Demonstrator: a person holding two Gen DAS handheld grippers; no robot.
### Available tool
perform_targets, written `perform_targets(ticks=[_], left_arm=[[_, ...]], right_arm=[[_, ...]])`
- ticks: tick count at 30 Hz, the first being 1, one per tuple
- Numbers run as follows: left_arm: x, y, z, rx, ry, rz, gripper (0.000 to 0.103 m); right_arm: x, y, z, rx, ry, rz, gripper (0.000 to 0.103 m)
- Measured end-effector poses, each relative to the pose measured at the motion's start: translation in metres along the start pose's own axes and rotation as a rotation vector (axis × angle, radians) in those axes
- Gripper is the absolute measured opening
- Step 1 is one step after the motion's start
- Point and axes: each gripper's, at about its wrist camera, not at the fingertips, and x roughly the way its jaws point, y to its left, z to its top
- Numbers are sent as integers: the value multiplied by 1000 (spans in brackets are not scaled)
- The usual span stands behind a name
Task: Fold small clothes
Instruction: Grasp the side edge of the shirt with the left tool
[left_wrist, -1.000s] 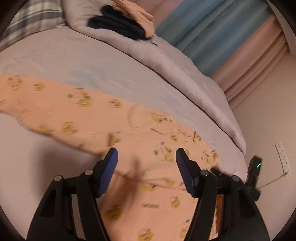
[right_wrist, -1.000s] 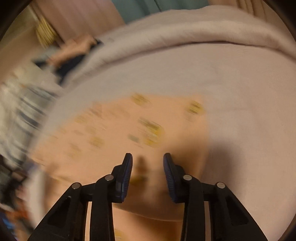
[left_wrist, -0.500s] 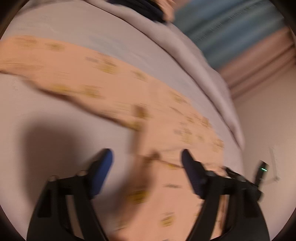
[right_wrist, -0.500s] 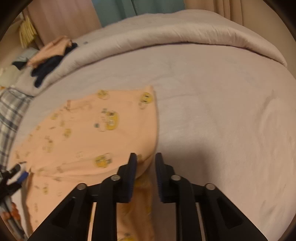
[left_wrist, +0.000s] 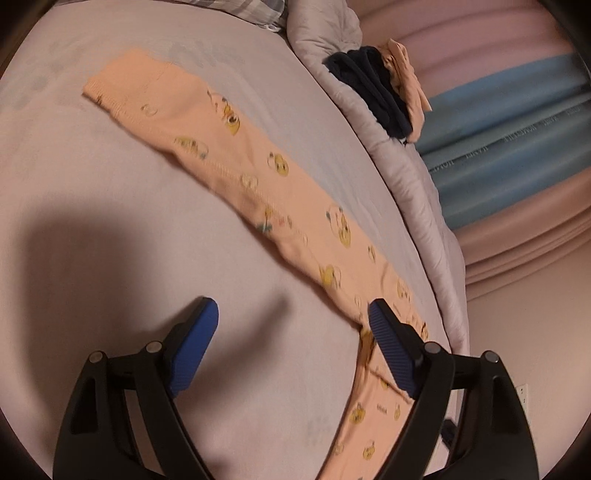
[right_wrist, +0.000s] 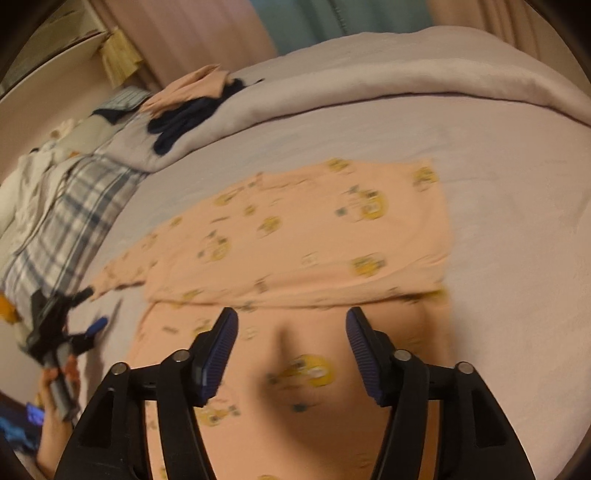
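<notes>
The peach printed garment (left_wrist: 258, 192) lies flat on the bed (left_wrist: 110, 221), a child's top already folded across its body, with one sleeve stretched out long. In the left wrist view that sleeve runs as a narrow band from its cuff at about 10 o'clock down to 5 o'clock, passing just behind the right finger of the left claw (left_wrist: 291, 343); its jaws stand wide apart over bare sheet with nothing between them, so the sleeve lies off to 2 o'clock of the claw. In the right wrist view the right claw (right_wrist: 291, 343) hovers over the garment's lower body, its jaws opening and no cloth pinched between them; the folded edge crosses just ahead at 12 o'clock. The left claw looks nearer the sleeve, likely the next part to bring in. Open sheet surrounds the garment; the rolled duvet (left_wrist: 406, 177) bearing dark clothes (left_wrist: 380, 92) borders the far side, and a plaid pillow (right_wrist: 62, 221) lies at 9 o'clock.
</notes>
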Motion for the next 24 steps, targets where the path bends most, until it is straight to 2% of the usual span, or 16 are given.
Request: perform_targets(ticks=[5, 14, 19, 20, 21, 22, 23, 24], left_arm=[[9, 13, 24, -87, -15, -38, 83], [34, 37, 79, -268, -40, -157, 83], [34, 51, 98, -354, -94, -193, 81], [33, 51, 99, -363, -102, -192, 77], [32, 52, 99, -369, -114, -168, 67], [31, 53, 98, -369, -117, -142, 51], [31, 55, 97, -370, -118, -119, 44], [30, 59, 95, -381, -121, -102, 31]], right_arm=[[6, 15, -3, -18, 22, 53, 62], [8, 25, -1, -53, 26, 40, 62], [8, 22, -3, -76, 25, 30, 62], [9, 21, -2, -73, 27, 28, 62], [9, 20, -2, -70, 28, 26, 62], [10, 19, -2, -66, 30, 25, 62], [11, 19, -2, -63, 31, 25, 62], [11, 18, -2, -61, 31, 25, 62]])
